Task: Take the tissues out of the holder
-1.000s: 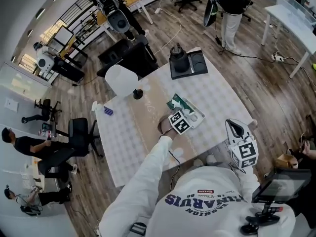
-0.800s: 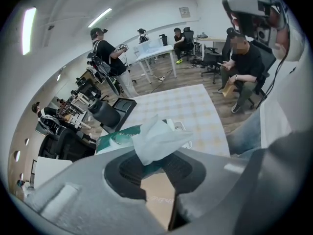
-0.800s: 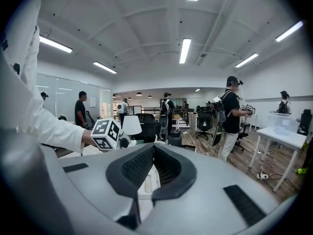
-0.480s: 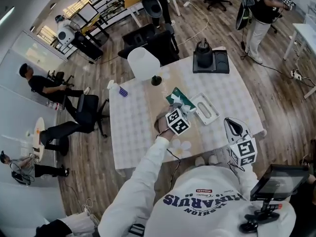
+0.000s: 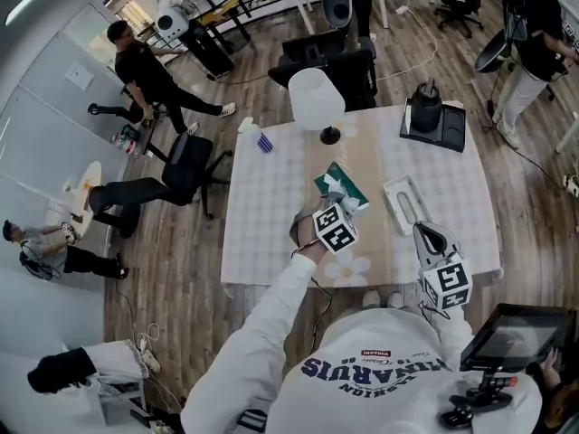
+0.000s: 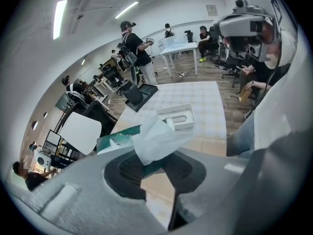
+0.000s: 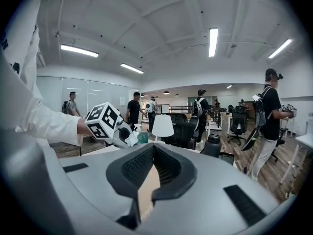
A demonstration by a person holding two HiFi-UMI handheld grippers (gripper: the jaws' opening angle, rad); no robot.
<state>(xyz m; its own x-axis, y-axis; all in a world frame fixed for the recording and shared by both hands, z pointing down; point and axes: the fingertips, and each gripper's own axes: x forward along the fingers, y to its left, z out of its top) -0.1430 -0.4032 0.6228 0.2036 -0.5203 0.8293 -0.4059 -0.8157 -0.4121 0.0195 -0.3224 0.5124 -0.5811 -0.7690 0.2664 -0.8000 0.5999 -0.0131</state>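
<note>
My left gripper [image 5: 331, 202] is shut on a white tissue [image 6: 159, 137] that sticks out of a green tissue pack [image 5: 342, 185]. The pack [image 6: 116, 139] hangs close against the jaws, seemingly raised off the table. To its right the white holder [image 5: 406, 204] lies empty on the table, also seen beyond the tissue as the holder [image 6: 177, 115] in the left gripper view. My right gripper [image 5: 429, 235] hovers at the table's near edge, right of the holder, jaws together with nothing in them. From the right gripper [image 7: 152, 153] I see the left gripper [image 7: 110, 124] with its tissue [image 7: 131, 140].
A white-shaded lamp [image 5: 316, 98] stands at the table's far side, a black kettle on a dark tray [image 5: 425, 107] at the far right corner, a small blue-and-white item [image 5: 262, 141] far left. Office chairs and people surround the white table [image 5: 271, 215].
My left gripper has risen and drawn the green pack leftward, away from the holder, which now lies apart on the right. My right gripper has shifted beside the holder. The head view has swung.
</note>
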